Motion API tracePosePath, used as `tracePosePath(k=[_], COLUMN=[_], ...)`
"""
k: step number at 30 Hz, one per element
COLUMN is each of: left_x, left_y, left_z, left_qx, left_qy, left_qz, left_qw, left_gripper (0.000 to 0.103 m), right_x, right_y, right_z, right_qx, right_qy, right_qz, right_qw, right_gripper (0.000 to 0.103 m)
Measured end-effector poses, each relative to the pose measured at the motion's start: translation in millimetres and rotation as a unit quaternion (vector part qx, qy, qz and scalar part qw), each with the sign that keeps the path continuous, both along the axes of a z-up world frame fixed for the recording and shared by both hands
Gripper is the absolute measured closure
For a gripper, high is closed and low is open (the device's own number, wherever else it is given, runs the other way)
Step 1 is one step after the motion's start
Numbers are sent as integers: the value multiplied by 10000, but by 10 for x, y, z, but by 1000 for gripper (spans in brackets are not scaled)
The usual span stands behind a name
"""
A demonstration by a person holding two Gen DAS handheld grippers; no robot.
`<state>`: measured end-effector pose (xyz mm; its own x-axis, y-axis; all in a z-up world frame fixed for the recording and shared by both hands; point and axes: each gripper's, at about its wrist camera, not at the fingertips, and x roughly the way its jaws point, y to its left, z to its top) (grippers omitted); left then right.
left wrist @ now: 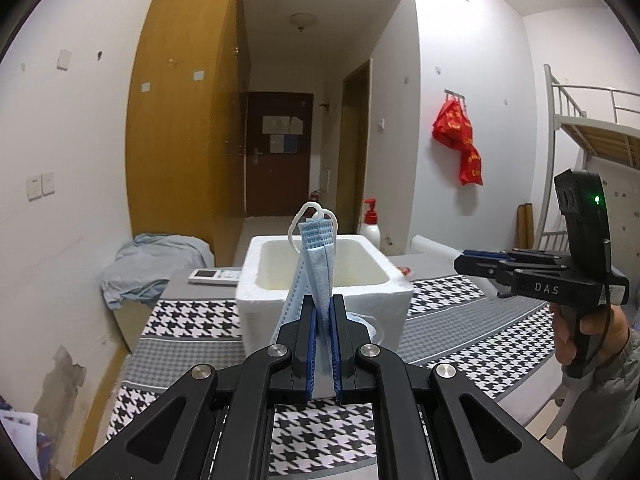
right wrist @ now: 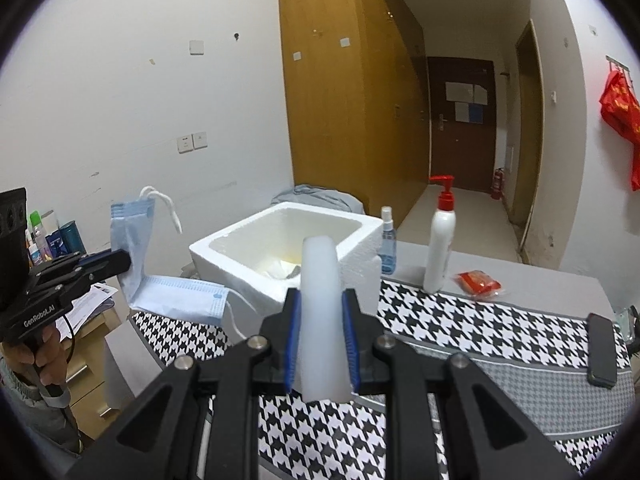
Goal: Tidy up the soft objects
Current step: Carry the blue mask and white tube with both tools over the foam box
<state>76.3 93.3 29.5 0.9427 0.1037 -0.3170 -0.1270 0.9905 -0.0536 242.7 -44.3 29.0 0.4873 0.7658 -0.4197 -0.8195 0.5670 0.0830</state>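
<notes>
A blue mask is clamped between the closed jaws of the left gripper, held upright in front of a white foam box. One end of the mask, with its white ear loops, is raised above the jaws; in the right wrist view the other end is seen to trail down onto the checked cloth, just beside the box's near corner.

A white foam strip is gripped by the right gripper, its jaws pressed against both sides of the strip. The strip is seen upright and slightly arched, in front of the box's near wall. In the left wrist view the right gripper is seen from the side at the right, well apart from the mask, held by a hand.

Beyond the box, a small spray bottle, a white pump bottle and a red packet are set along the table. A dark phone is laid on the cloth at the right.
</notes>
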Motion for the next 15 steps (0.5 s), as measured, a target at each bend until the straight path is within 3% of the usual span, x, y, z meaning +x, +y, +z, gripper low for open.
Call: tracePosePath(k=[15], left_x=[-160], left_y=[272], left_z=[-135], left_qx=[-196], left_qy=[177], left_qz=[460], left_qw=[9986], left_gripper=[96], right_x=[69], right_y=[459], right_z=[30], right_qx=[-57], right_qy=[19], right_qz=[308], right_qw=[9995], right_gripper=[79])
